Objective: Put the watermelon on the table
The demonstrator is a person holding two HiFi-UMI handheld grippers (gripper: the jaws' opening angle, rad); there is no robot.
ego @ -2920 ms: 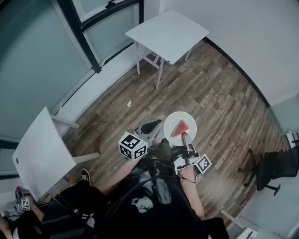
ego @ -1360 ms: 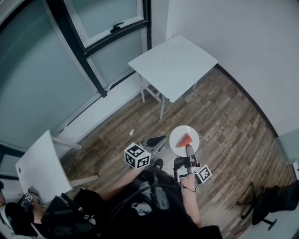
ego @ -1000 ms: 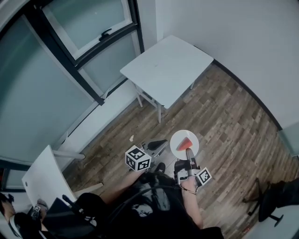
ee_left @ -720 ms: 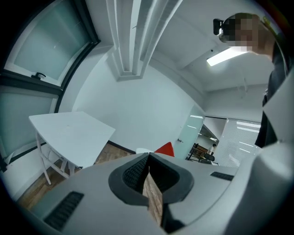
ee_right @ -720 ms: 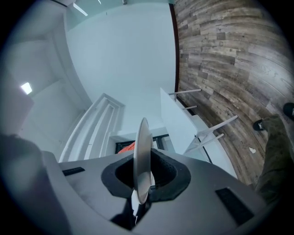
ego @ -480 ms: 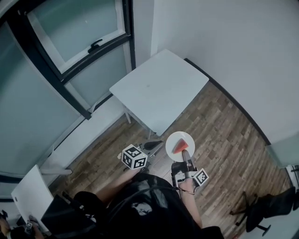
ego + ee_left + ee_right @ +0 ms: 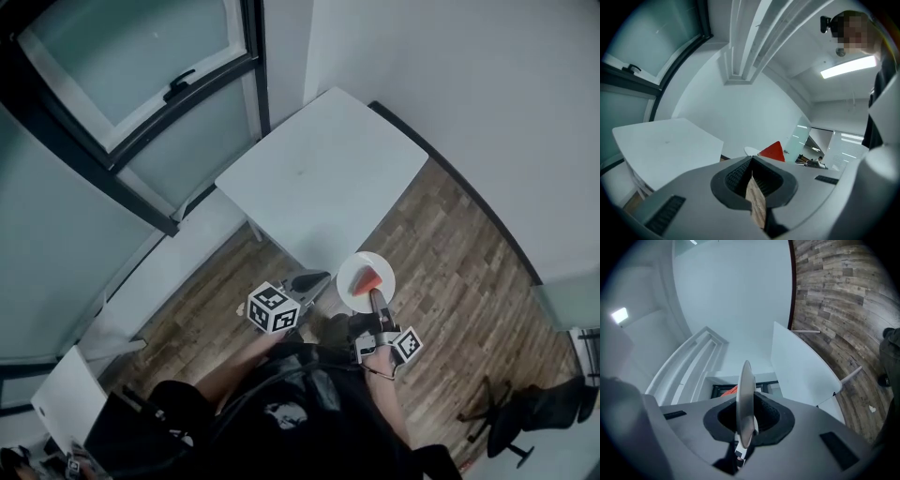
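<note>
Tongs status: right gripper (image 7: 373, 295) is clamped on the near rim of a white plate (image 7: 352, 272); the right gripper view shows the plate edge-on, pinched between both pads. Left gripper (image 7: 314, 278) has its jaws together at the tips with nothing between them, only a sliver of wood floor (image 7: 450, 253) visible through the gap behind the tips. Watermelon (image 7: 372, 279), a red wedge, lies on the plate and is not on the table. Plate is carried in the air, roughly level, just beside the near edge of the white square table (image 7: 323, 178); can't tell from the head view whether it overhangs the top. Left gripper sits just beside the plate on its left, apart from it, pointing toward the table. From the left gripper view the wedge shows beyond the jaw tips to the right and the tabletop to the left. Tabletop is bare, tucked into a corner between the dark-framed window (image 7: 141, 75) and a white wall (image 7: 487, 94).
</note>
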